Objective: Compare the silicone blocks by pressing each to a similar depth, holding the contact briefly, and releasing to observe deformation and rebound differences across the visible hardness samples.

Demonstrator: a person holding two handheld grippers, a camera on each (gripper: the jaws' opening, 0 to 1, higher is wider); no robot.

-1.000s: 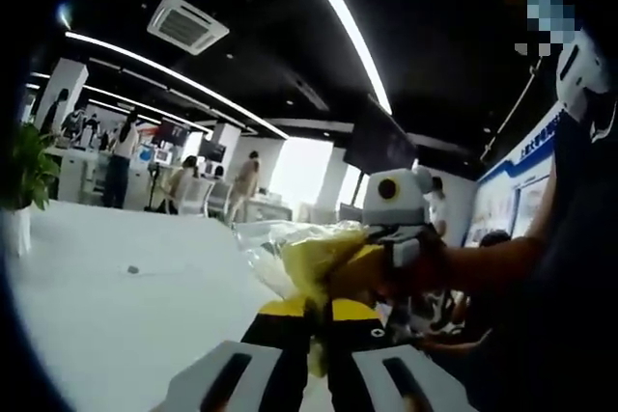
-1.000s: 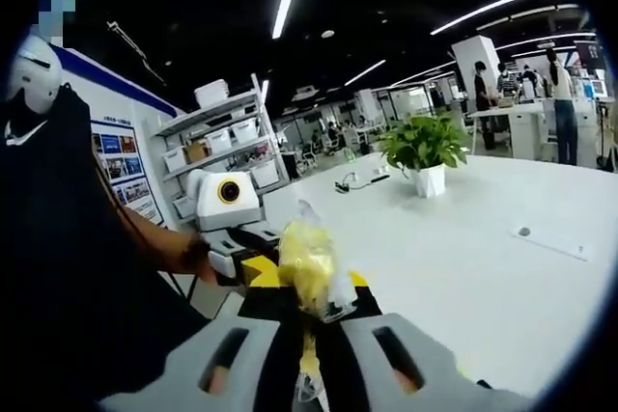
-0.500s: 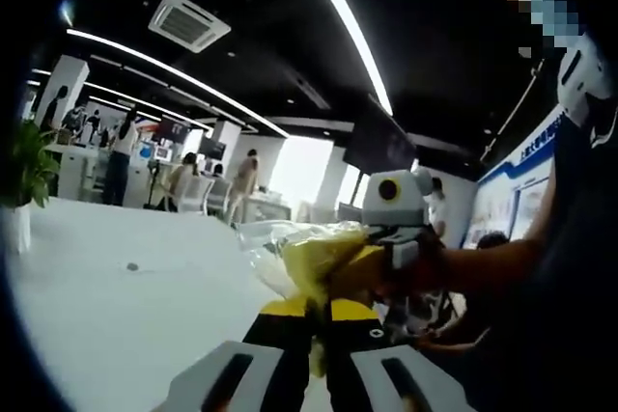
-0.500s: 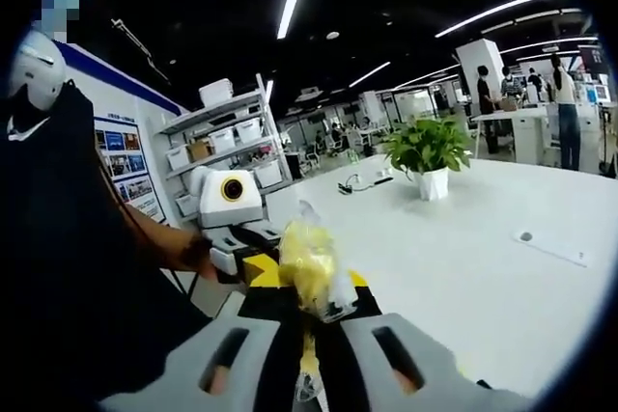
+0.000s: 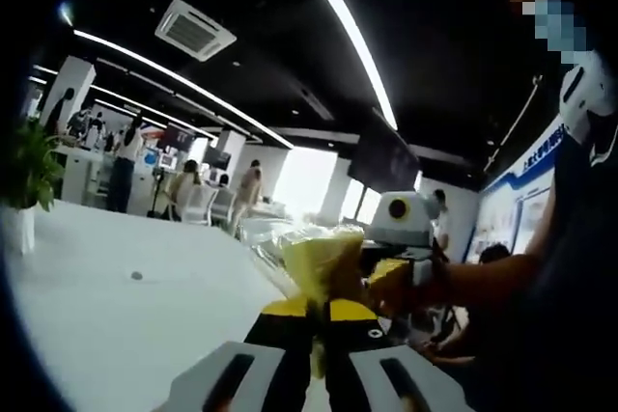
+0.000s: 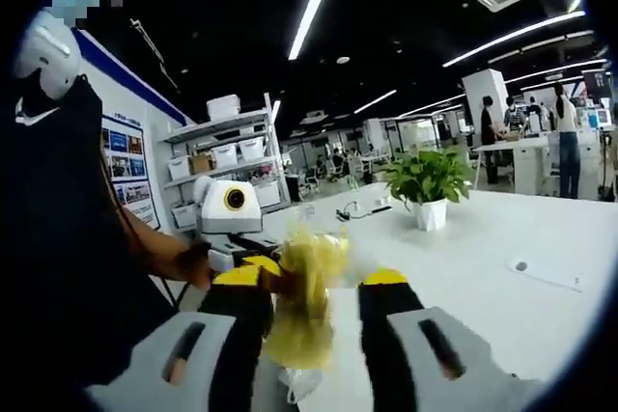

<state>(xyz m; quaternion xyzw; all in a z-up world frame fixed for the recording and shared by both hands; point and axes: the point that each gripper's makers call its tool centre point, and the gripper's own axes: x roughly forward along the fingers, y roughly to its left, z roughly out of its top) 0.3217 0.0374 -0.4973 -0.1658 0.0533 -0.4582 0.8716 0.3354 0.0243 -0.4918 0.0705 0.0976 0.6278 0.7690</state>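
Observation:
A crumpled clear plastic bag with yellow contents hangs above the white table. My left gripper is shut on its lower edge, the yellow-tipped jaws pressed together. In the right gripper view the same bag hangs between the jaws of my right gripper, which stand open and well apart on either side of it. The right gripper, held by a hand, is close against the bag's right side in the left gripper view. The left gripper reaches the bag from the left in the right gripper view.
A potted plant stands on the table, also visible at the far left as a plant. A small round item lies on the tabletop. Shelves with boxes line the wall. People stand at desks far behind.
My right gripper's jaws have opened and let go of the bag. The left gripper keeps its hold. Both views have tilted slightly.

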